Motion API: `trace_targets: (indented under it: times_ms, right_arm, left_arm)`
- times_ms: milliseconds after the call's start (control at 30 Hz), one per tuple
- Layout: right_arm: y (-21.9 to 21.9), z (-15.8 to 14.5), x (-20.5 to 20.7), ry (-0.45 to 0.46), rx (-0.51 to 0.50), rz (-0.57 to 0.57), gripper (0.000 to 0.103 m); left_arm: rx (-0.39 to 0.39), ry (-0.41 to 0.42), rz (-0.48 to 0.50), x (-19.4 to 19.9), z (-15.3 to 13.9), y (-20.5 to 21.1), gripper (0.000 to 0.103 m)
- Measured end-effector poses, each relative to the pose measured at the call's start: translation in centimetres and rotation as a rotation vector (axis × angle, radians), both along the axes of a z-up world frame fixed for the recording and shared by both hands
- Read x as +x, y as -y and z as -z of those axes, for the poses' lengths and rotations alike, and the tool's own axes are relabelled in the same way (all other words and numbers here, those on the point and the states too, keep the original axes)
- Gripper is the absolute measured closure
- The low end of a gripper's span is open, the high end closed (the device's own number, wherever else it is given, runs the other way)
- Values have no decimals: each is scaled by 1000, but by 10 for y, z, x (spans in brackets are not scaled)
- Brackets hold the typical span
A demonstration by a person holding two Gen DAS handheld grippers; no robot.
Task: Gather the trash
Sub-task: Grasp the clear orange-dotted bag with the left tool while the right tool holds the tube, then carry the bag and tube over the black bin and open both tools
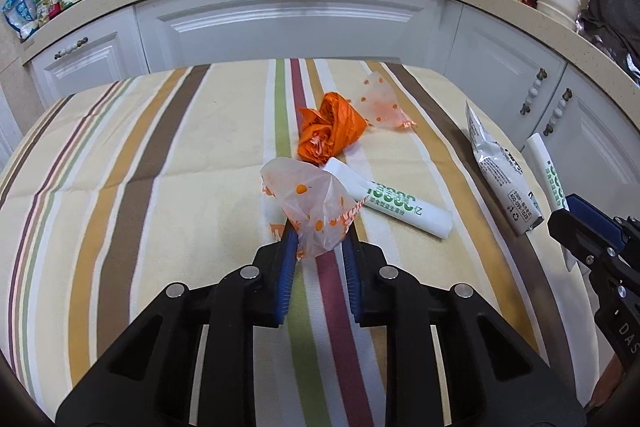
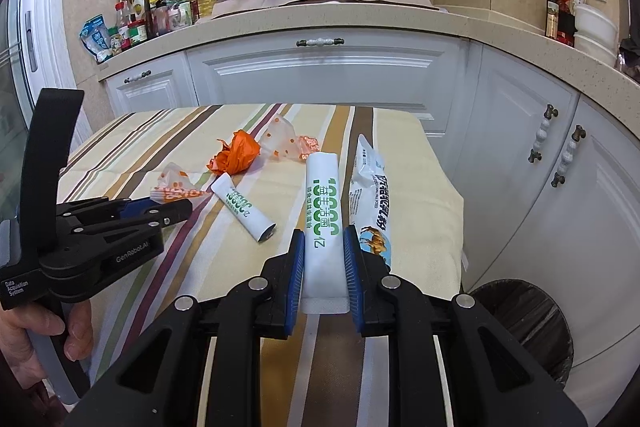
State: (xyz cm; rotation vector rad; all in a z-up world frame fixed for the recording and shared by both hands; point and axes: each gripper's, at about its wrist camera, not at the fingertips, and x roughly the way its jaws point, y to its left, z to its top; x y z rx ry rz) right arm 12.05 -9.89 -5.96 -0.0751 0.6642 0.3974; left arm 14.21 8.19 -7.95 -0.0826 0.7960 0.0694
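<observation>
Both grippers, left [image 1: 318, 247] and right [image 2: 323, 239], are black plastic tools with ribbed blue pads and round silver screws. The left one carries white lettering on its side, above the person's hand [image 2: 36, 339].

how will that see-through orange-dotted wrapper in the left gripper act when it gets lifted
The dotted wrapper looks like thin crinkled film, so probably very light and floppy, sagging from the left gripper. Only its bunched lower end sits between the pads, so it might slip. Nothing fragile about it.
</observation>
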Motion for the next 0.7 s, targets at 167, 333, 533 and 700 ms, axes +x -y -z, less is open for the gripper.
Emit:
trace_targets:
  times_ms: [167,333,533,700]
  right_arm:
    - [2,-4,-5,29,11,10,82]
    - [5,-15,-13,69,24,23,82]
    - [19,-30,-26,116,37,45,82]
    - [39,-43,-40,155,50,85,82]
  left_arm:
    - [3,54,-18,-13,-15,-5,81]
    - [56,139,-33,-35,-38,-1,81]
    - [57,200,-37,-57,-65,4,81]
    - [75,258,-15,-76,-86,22,81]
